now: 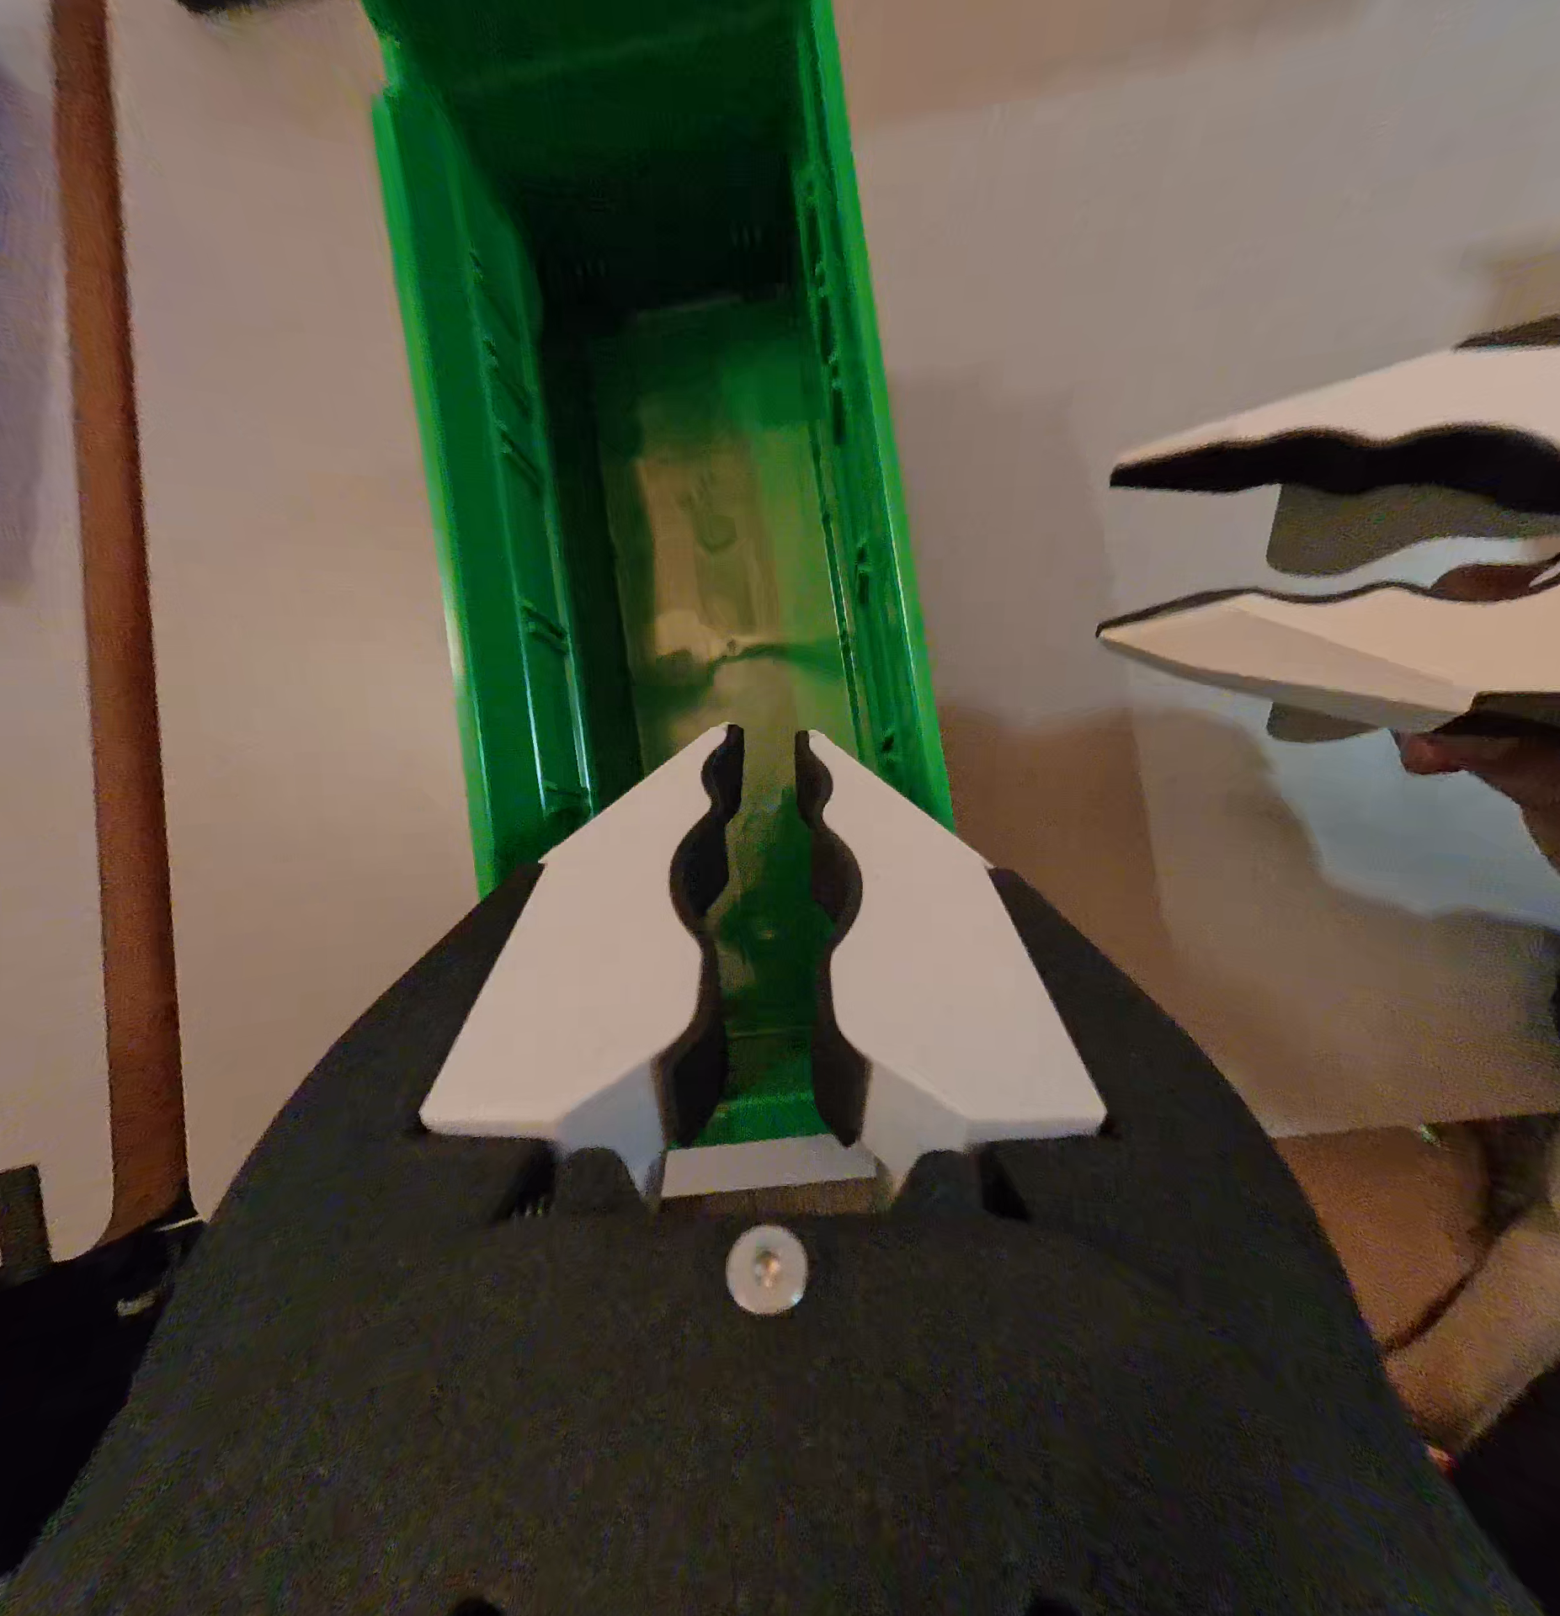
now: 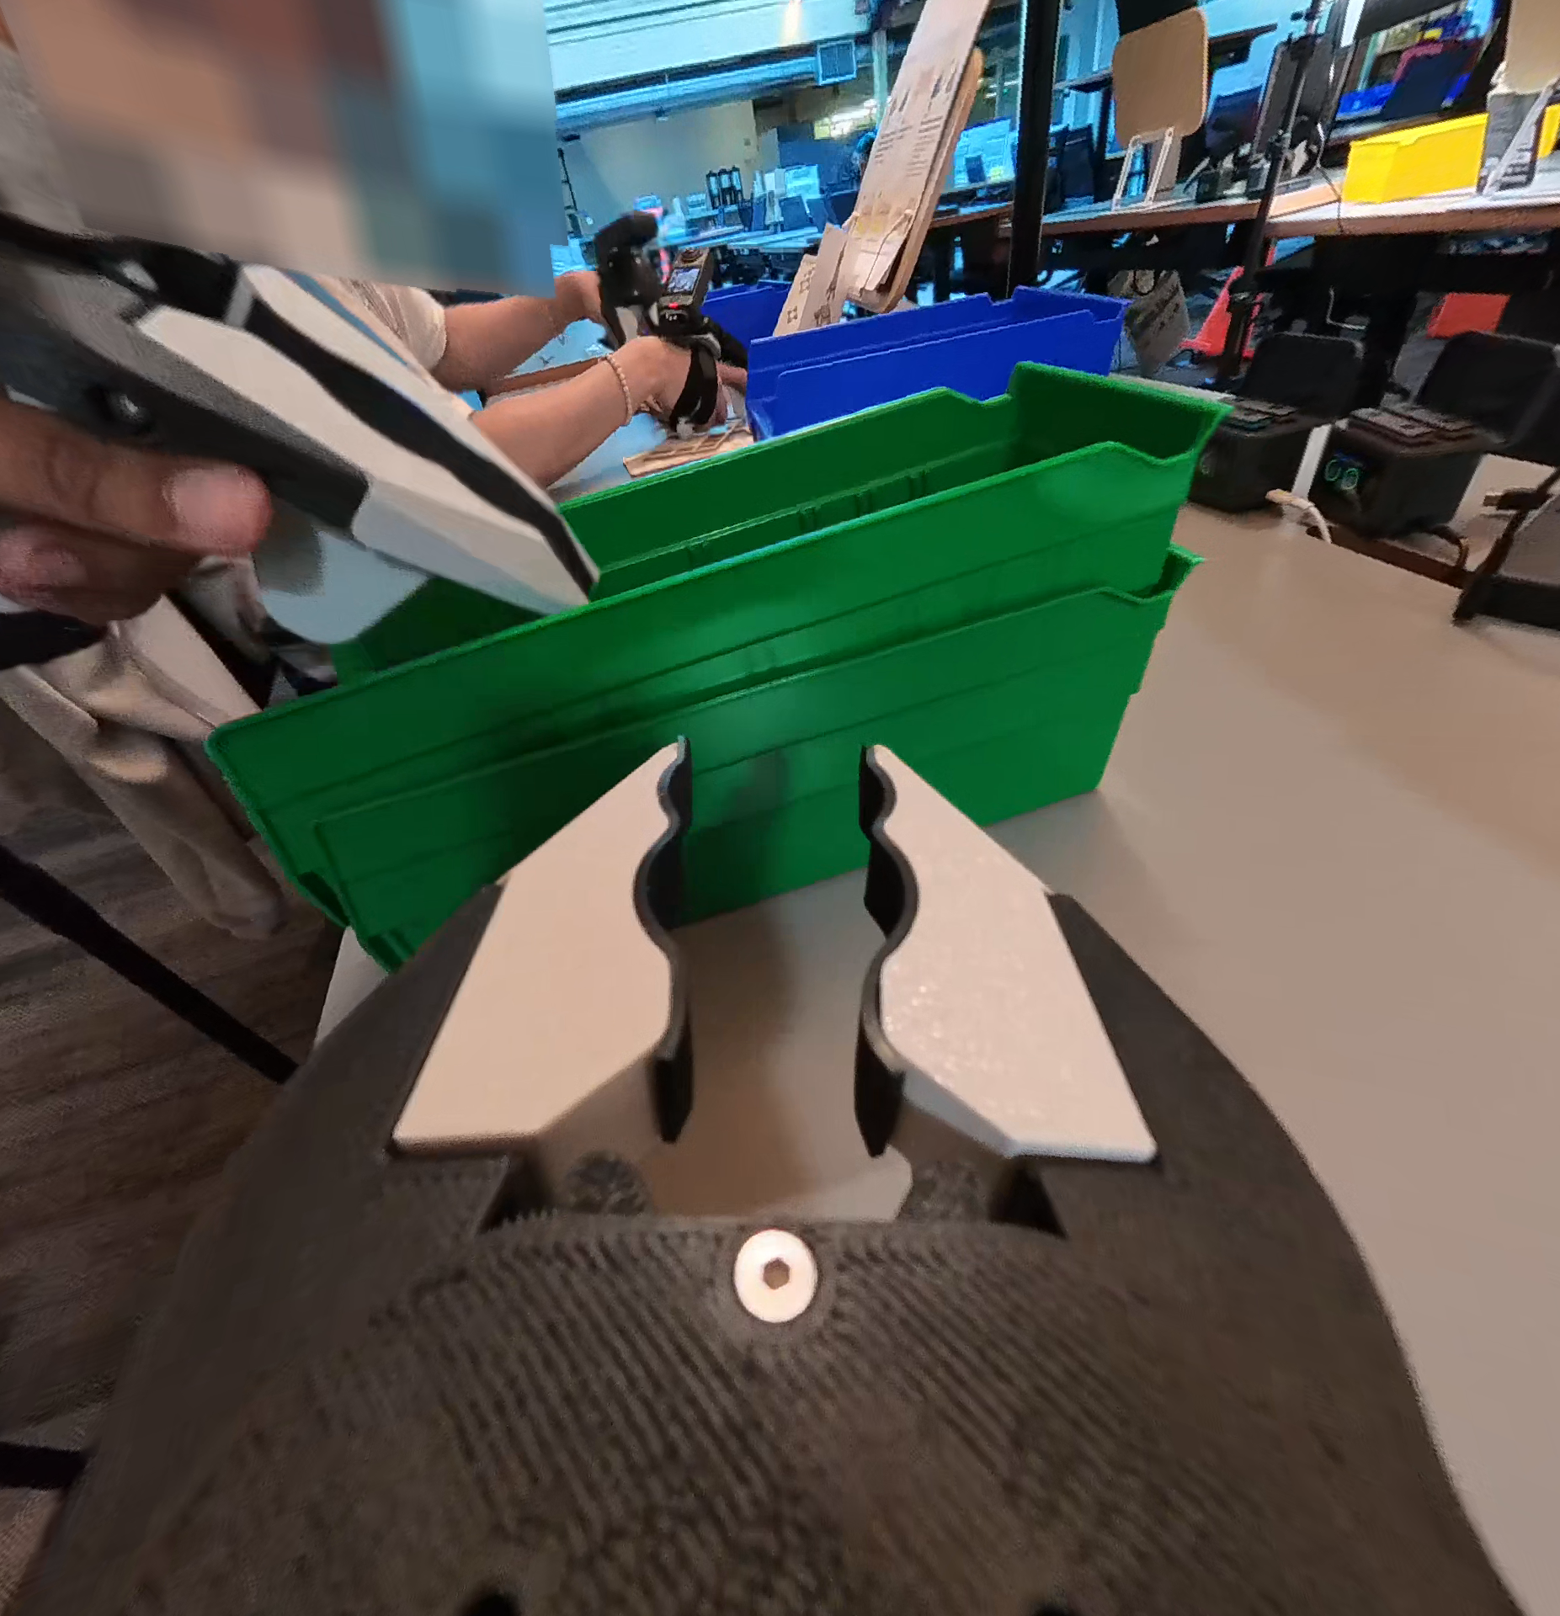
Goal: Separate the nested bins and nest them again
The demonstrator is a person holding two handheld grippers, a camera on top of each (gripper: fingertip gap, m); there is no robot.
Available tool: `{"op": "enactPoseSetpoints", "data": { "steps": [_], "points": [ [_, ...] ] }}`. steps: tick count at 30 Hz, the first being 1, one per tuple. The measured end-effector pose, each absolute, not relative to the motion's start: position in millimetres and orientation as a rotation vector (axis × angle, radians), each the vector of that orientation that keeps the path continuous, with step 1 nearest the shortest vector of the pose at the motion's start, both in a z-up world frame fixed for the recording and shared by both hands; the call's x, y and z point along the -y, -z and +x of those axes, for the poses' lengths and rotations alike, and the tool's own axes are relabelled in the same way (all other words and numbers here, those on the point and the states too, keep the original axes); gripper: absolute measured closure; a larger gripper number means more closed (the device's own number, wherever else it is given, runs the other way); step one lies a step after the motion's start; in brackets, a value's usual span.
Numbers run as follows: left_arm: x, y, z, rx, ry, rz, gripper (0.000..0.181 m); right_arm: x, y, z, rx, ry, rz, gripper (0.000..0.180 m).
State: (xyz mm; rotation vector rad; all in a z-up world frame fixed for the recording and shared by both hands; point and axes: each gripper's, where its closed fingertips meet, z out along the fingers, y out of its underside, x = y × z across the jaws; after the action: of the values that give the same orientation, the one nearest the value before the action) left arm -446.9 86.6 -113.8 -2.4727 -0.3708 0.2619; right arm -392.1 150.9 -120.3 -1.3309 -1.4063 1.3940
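Right wrist view: two long green bins on a pale worktop (image 2: 1336, 787), one partly nested in the other.

The upper bin (image 2: 890, 490) sits tilted inside the lower bin (image 2: 671, 726); both are glossy moulded plastic with ribbed walls and stepped rims. The left claw (image 2: 575, 568) pinches the upper bin's near end wall between grey wedge fingers with wavy black pads. The right claw (image 2: 776, 778) hangs spread, just near the lower bin's side, gripping nothing. Blue bins (image 2: 933, 350) stand farther back.
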Motion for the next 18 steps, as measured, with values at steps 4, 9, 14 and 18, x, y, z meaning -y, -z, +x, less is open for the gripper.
{"op": "enactPoseSetpoints", "data": {
  "steps": [4, 9, 14, 18],
  "points": [
    [-114.2, 92.1, -439.6, 0.326, -0.242, -2.409, 0.152, -160.3, 123.0, -389.9, 1.368, -1.417, -1.372, 0.142],
    [-125.0, 140.4, -431.9, 0.315, -0.102, -2.687, 0.164, -164.4, 126.1, -386.9, 1.363, -1.397, -1.377, 0.141],
    [-126.1, 141.2, -418.9, 0.342, -0.063, -2.686, 0.176, -161.7, 122.7, -383.9, 1.367, -1.408, -1.356, 0.141],
    [-140.7, 129.2, -388.8, 0.362, 0.083, -2.565, 0.176, -163.0, 119.1, -381.5, 1.331, -1.460, -1.371, 0.142]
  ]
}}
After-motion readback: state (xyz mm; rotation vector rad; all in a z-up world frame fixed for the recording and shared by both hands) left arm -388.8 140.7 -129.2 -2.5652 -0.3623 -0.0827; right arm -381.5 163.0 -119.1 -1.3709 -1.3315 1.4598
